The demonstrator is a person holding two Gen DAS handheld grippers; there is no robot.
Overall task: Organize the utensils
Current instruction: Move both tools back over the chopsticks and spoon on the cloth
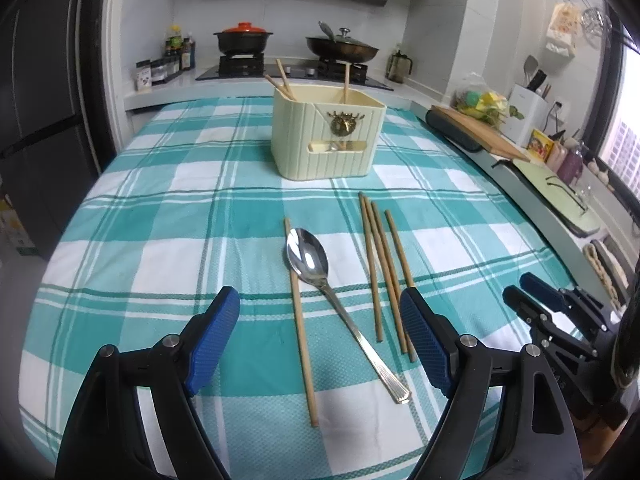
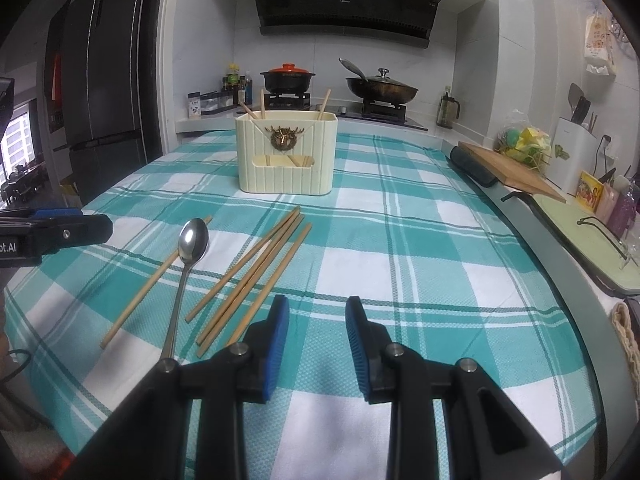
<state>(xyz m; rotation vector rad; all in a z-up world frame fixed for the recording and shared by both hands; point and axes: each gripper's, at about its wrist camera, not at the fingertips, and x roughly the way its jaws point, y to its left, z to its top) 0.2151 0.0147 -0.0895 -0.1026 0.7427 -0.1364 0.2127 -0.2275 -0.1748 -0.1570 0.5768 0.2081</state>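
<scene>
A cream utensil holder (image 1: 326, 136) stands at the table's far middle with three chopsticks upright in it; it also shows in the right wrist view (image 2: 286, 156). A steel spoon (image 1: 320, 280) lies on the checked cloth, its bowl over a single chopstick (image 1: 300, 328). Three more chopsticks (image 1: 384, 276) lie to its right. My left gripper (image 1: 320, 320) is open wide and empty, just short of the spoon. My right gripper (image 2: 317, 328) is open and empty, right of the loose chopsticks (image 2: 256, 272) and the spoon (image 2: 188, 256).
A teal and white checked cloth (image 2: 400, 240) covers the table. A cutting board (image 2: 512, 170) and a green tray (image 2: 592, 240) sit on the counter at the right. The stove with pots (image 2: 340, 88) is behind. A fridge (image 2: 104, 80) stands at the left.
</scene>
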